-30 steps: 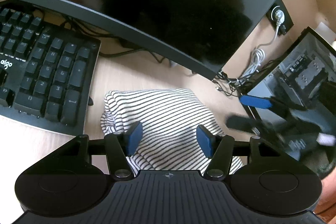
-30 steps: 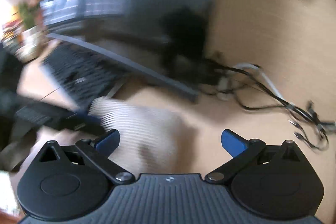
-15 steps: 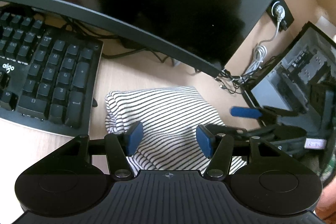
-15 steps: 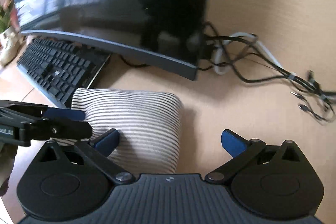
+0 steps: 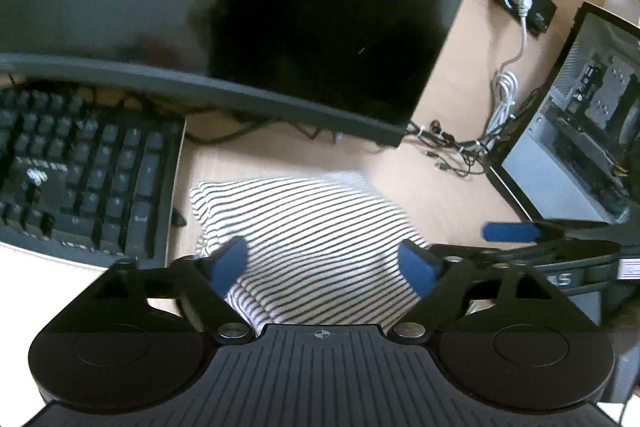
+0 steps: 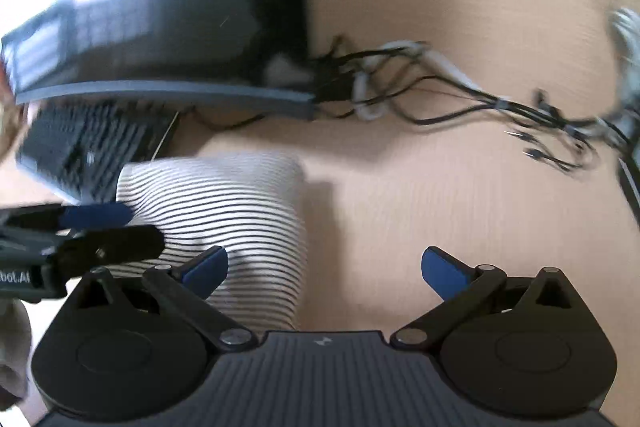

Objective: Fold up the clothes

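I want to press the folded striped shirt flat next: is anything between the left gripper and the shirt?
Nothing visible. The left gripper hovers right over the striped shirt, its jaws opening with only cloth below. The keyboard lies beside the shirt, the right gripper at its other side.

The shirt (image 5: 316, 227) is white with thin black stripes. It is folded into a thick, soft bundle and lies flat on the light wood desk (image 5: 280, 155), just beside the keyboard (image 5: 88, 179) and in front of the monitor (image 5: 240, 7).
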`<state>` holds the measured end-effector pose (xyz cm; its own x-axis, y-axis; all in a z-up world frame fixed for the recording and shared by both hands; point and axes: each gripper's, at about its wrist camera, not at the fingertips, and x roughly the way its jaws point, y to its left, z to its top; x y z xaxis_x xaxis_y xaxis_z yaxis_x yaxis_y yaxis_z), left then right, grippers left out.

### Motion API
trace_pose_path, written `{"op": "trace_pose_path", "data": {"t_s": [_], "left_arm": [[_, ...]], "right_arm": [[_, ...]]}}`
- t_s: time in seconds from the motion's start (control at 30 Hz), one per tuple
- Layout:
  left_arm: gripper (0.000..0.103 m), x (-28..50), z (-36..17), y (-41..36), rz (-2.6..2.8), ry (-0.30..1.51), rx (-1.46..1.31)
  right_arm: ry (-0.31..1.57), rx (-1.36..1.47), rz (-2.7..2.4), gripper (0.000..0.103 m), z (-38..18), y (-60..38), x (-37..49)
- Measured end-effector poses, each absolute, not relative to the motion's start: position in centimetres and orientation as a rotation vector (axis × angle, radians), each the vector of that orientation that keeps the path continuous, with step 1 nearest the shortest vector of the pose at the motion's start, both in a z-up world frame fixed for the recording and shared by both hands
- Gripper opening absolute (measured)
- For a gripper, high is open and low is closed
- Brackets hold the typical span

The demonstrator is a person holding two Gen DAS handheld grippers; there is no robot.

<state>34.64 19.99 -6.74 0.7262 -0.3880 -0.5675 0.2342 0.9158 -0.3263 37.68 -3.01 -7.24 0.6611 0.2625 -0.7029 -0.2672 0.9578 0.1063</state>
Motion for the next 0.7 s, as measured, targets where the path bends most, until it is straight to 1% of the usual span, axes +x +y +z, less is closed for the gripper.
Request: {"op": "trace_pose_path", "data": {"t_s": [0.03, 0.2, 0.3, 0.43, 0.53, 0.6, 0.7], "left_arm": [[0.1, 34.1, -6.2, 19.6, -0.33, 0.664, -0.231], [0.103, 29.9, -3.8, 17.7, -0.23, 0.628, -0.181], [0.103, 25.9, -2.8, 16.4, -0.108, 0.62, -0.178], [0.103, 17.7, -3.5, 14.2, 0.062, 0.563, -0.224], [0.103, 11.9, -4.8, 11.7, 0.182, 0.503, -0.245], [0.103, 9.5, -5.5, 10.3, 0.215, 0.503, -0.217], [0.103, 8.4, -4.5, 10.2, 0.257, 0.537, -0.134]], "right_arm": [[0.787, 0.014, 0.296, 0.103, -6.8, -3.7, 37.0], [0.761, 0.076, 0.348, 0.103, -5.3, -6.2, 32.6], [0.718, 0.111, 0.37, 0.103, -4.5, -7.5, 29.2], [0.597, 0.16, 0.397, 0.103, -3.9, -9.7, 22.9], [0.518, 0.149, 0.391, 0.103, -4.6, -10.4, 18.5], [0.52, 0.131, 0.351, 0.103, -5.4, -10.6, 16.2], [0.55, 0.086, 0.351, 0.103, -5.9, -11.0, 14.1]]}}
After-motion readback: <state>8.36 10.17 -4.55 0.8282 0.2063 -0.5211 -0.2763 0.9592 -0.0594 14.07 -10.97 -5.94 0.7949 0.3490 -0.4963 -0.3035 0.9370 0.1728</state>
